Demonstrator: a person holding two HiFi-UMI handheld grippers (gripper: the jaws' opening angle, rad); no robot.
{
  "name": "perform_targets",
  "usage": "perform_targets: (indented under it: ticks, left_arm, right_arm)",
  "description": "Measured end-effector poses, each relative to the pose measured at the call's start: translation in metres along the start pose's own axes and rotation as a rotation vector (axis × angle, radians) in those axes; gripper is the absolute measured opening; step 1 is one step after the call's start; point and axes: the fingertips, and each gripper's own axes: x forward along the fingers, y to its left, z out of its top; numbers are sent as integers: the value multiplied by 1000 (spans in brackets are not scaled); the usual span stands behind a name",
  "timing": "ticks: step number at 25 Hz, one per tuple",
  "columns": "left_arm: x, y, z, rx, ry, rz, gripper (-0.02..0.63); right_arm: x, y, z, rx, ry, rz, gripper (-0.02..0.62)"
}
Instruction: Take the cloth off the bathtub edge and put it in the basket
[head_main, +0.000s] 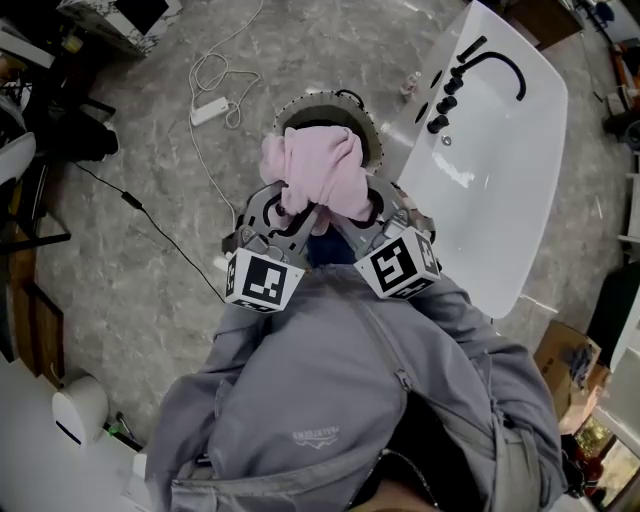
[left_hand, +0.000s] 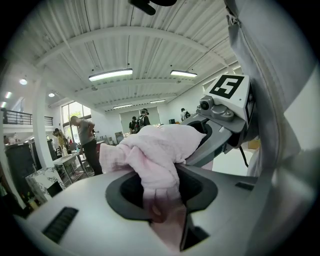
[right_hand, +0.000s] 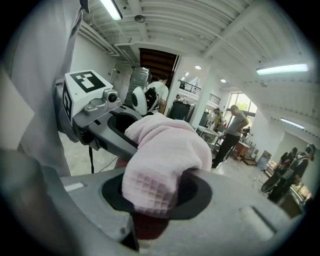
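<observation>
**Pink cloth clamped by both grippers at the basket**

Head view: the cloth (head_main: 318, 172) is seen bunched up and is held by the left gripper (head_main: 293, 208) and the right gripper (head_main: 352, 212), which are set side by side on the near side of the basket (head_main: 340, 97). Most of the basket's opening is covered by the cloth. The white bathtub (head_main: 500, 180) lies just right of the basket, and a power strip (head_main: 209, 111) lies on the floor to the basket's left. Left gripper view: the jaws are set narrow and pressed on a hanging fold of the cloth, the rest being heaped above them. Right gripper view: the jaws are likewise narrow and clamped on a waffle-textured fold.
</observation>
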Motion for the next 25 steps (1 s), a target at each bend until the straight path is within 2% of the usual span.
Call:
perform_targets:
  ticks: [13, 25]
  left_arm:
    - [96, 58, 28, 53, -9, -97, 138]
    - [143, 85, 36, 104, -12, -215, 138]
  right_arm:
    - [29, -109, -10, 60, 7, -95, 127]
    - [46, -156, -20, 138, 41, -192, 127]
